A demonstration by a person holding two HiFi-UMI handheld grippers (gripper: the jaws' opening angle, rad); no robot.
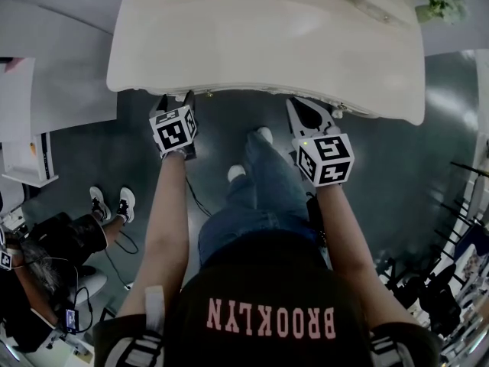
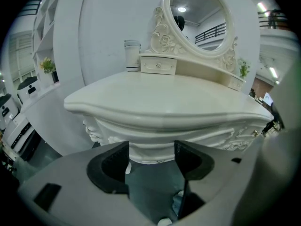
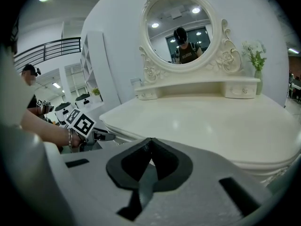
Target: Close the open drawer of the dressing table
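The cream dressing table (image 1: 267, 44) fills the top of the head view, and its top hides the main drawer from above. In the left gripper view, the carved front apron (image 2: 141, 147) sits just under the top, with a small knob (image 2: 256, 133) at its right. I cannot tell how far any drawer stands out. My left gripper (image 1: 175, 99) (image 2: 151, 147) is open, empty, and close to the front apron below the table edge. My right gripper (image 1: 302, 112) (image 3: 149, 140) is shut on nothing, level with the front edge towards the right. The left gripper (image 3: 101, 135) also shows in the right gripper view.
An oval mirror (image 3: 181, 29) stands on a shelf with two small shut drawers (image 2: 158, 65) (image 3: 242, 91). A white jar (image 2: 132, 55) and a flower vase (image 3: 255, 55) sit on the table. My legs in jeans (image 1: 256, 182) are under the table. A seated person's shoes (image 1: 111, 203) are at the left.
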